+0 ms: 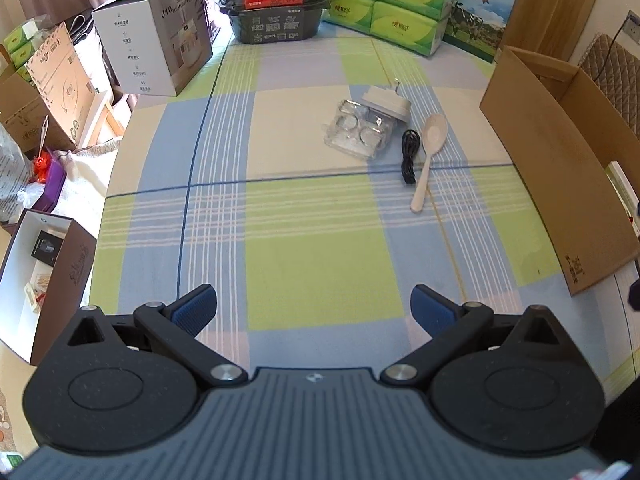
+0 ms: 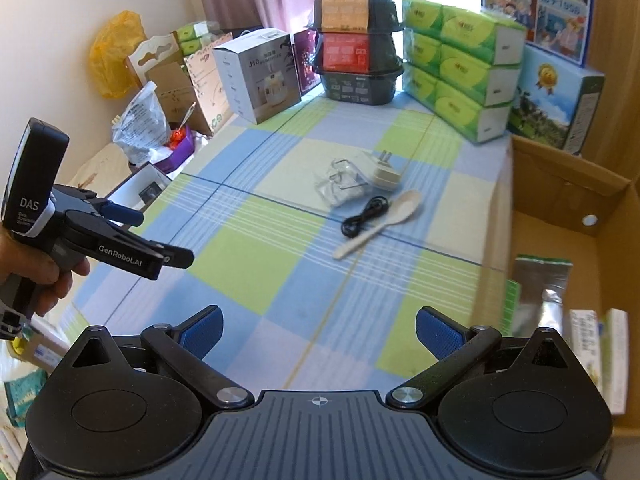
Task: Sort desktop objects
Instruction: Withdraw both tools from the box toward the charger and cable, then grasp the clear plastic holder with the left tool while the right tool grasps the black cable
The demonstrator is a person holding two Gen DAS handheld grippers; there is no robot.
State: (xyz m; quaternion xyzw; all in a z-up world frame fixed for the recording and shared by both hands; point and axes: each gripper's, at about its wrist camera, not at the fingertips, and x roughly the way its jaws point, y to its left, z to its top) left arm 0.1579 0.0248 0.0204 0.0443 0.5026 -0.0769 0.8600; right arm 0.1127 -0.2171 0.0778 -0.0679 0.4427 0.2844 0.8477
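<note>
Four items (image 1: pixel 374 130) beside carton (image 1: pixel 560 184), tissue packs (image 1: pixel 384 0) behind

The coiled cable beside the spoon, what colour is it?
Black cable; clearest in the left wrist view.

Two fisheye views along my claws, both looking across the checked worktop (image 1: pixel 320 272).

My left claw (image 1: pixel 314 308) camera sits low over the near edge, facing the far wall, the small items lying far and right. My right claw (image 2: pixel 318 332) camera looks from further right, angled left, and catches my left claw at its left edge. Both share the spoon (image 1: pixel 428 160) (image 2: pixel 380 220), the black cable (image 1: pixel 410 156) (image 2: pixel 364 216) and the cardboard box (image 1: pixel 560 184) (image 2: pixel 560 208) at right.
</note>
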